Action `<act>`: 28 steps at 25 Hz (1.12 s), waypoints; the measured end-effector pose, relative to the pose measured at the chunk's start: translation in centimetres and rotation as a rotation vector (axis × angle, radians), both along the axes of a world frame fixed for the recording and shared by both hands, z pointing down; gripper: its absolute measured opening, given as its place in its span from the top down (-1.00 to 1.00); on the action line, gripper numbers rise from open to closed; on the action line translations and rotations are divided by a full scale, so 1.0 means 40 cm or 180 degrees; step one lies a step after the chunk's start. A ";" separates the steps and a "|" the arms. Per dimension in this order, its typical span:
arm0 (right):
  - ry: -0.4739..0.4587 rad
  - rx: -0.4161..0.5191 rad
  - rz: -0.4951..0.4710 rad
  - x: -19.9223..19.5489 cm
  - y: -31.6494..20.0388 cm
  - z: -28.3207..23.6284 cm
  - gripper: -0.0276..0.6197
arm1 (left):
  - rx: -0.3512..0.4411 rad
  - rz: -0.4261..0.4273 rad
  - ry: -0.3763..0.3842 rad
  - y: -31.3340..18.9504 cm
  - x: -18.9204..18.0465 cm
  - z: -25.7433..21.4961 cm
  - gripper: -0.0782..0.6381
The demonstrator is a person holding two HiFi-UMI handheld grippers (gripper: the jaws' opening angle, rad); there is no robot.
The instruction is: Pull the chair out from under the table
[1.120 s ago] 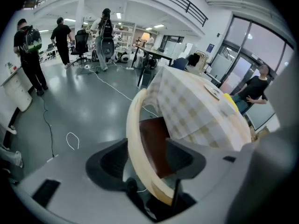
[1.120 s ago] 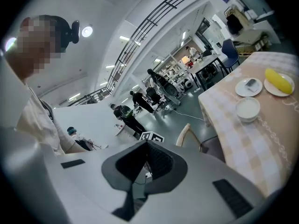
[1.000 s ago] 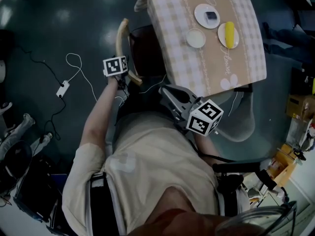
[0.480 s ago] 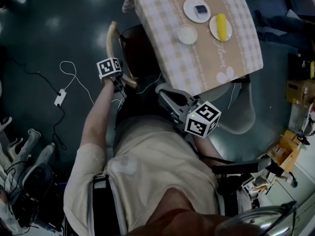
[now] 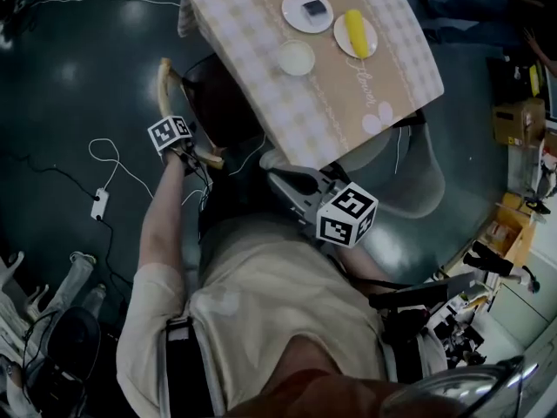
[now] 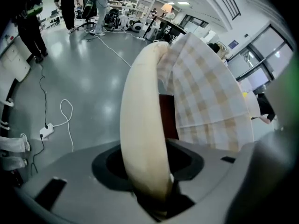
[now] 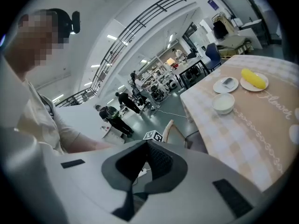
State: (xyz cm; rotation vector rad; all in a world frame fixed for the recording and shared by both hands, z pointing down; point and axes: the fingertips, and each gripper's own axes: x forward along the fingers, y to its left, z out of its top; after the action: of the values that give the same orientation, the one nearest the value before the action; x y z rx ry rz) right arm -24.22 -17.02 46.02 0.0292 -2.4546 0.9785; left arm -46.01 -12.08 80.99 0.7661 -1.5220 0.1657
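The chair has a cream curved back rail point(image 5: 167, 90) and a dark seat point(image 5: 218, 103) tucked under the checked tablecloth of the table point(image 5: 374, 85). My left gripper point(image 5: 193, 152) points steeply down at the near end of that rail. In the left gripper view the rail point(image 6: 142, 111) runs up between the jaws of the left gripper point(image 6: 149, 171). They have just been closing and now press it on both sides. My right gripper point(image 5: 280, 179) hangs by the table's near corner, shut and empty. Through the shut right gripper point(image 7: 147, 164) the table point(image 7: 243, 134) shows.
On the table stand a plate with a yellow item point(image 5: 354, 31), a plate with a dark item point(image 5: 307, 10) and a white bowl point(image 5: 296, 57). A grey chair point(image 5: 413, 177) sits at the table's right. A white cable and power strip point(image 5: 100, 203) lie on the floor to the left.
The left gripper has come down onto the near end of the chair's back rail. The head view has swung, so table and chair now sit higher and further left.
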 end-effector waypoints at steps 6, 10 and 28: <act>0.0030 -0.0050 0.0090 0.012 -0.002 0.013 0.89 | -0.0063 -0.0021 0.0091 -0.010 0.009 0.014 0.31; 0.0060 -0.0124 0.0048 -0.003 0.012 0.028 0.89 | -0.0024 0.0025 0.0208 -0.010 0.014 0.013 0.31; 0.0049 0.0075 -0.0079 -0.042 0.028 -0.003 0.89 | -0.0178 -0.0137 0.0354 0.041 0.016 0.014 0.47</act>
State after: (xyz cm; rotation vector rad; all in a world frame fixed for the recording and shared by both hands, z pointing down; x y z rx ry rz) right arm -25.90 -15.89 45.90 0.0142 -2.4466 0.9353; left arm -45.39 -10.45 81.56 0.6865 -1.4216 0.1308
